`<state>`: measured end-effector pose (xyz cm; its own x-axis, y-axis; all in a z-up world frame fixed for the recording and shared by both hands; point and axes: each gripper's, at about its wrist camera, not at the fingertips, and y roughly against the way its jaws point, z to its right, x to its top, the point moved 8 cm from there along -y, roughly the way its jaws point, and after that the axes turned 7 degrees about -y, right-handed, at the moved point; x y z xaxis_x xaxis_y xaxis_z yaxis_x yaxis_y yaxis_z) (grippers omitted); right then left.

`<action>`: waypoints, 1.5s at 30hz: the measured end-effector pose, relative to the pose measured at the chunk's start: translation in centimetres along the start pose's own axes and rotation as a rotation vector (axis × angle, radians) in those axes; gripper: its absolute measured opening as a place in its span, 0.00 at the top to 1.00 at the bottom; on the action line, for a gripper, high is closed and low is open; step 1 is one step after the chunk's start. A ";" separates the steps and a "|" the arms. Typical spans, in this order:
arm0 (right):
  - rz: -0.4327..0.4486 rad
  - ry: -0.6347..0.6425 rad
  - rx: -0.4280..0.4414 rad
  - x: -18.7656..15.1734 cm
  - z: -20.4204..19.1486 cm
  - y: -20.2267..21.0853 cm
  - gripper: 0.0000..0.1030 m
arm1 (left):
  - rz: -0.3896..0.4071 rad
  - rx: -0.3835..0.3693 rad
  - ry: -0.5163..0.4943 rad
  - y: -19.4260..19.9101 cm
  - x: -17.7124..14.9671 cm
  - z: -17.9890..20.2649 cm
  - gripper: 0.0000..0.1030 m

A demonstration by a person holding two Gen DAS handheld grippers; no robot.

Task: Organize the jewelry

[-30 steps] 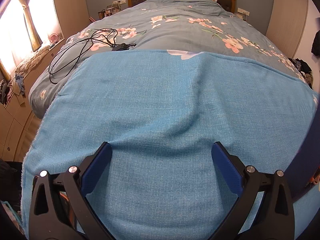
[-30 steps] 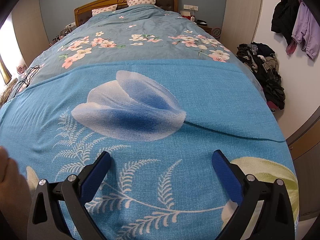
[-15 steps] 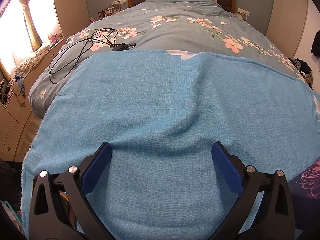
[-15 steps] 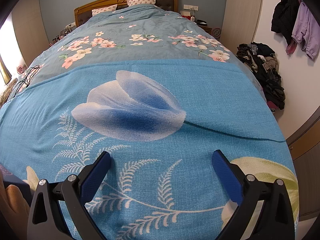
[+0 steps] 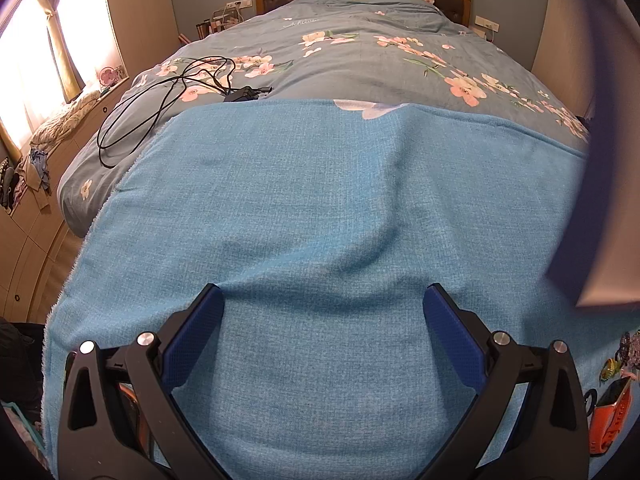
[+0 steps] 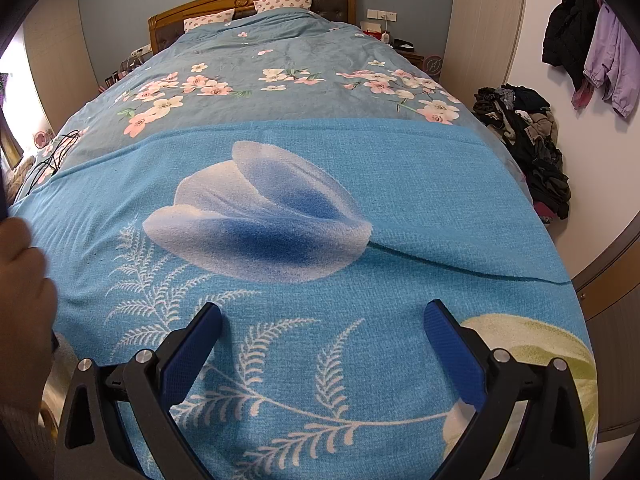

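Note:
My left gripper (image 5: 324, 312) is open over a plain blue towel (image 5: 320, 200) spread on the bed, with nothing between its pads. At the left wrist view's right edge stands a dark flat panel (image 5: 600, 168), blurred. Below it lie small jewelry pieces (image 5: 618, 358) and an orange item (image 5: 612, 412) on the towel. My right gripper (image 6: 324, 320) is open too, empty, over the towel's white tulip print (image 6: 260, 220). A person's bare hand (image 6: 24, 280) shows at the left edge of the right wrist view.
A floral duvet (image 5: 360, 52) covers the bed behind the towel, with a black cable and charger (image 5: 168, 96) on its left side. A heap of clothes (image 6: 528, 152) lies on the floor to the right. Coats (image 6: 588, 40) hang on the wall.
In the left wrist view the dark panel has swung up along the right edge, uncovering the jewelry pieces. The hand in the right wrist view has risen. Both grippers stay still.

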<state>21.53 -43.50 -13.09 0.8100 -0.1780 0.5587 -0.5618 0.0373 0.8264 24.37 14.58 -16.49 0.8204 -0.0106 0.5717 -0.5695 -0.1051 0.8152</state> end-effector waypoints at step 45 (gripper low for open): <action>-0.002 -0.042 -0.027 0.2 0.0 0.1 0.06 | 0.133 -0.023 -0.003 4.9 -1.0 1.6 0.06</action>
<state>21.62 -43.53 -12.95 0.8032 -0.2194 0.5539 -0.5548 0.0632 0.8296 20.85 12.52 -13.17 0.7375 -0.0254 0.6749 -0.6744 -0.0795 0.7340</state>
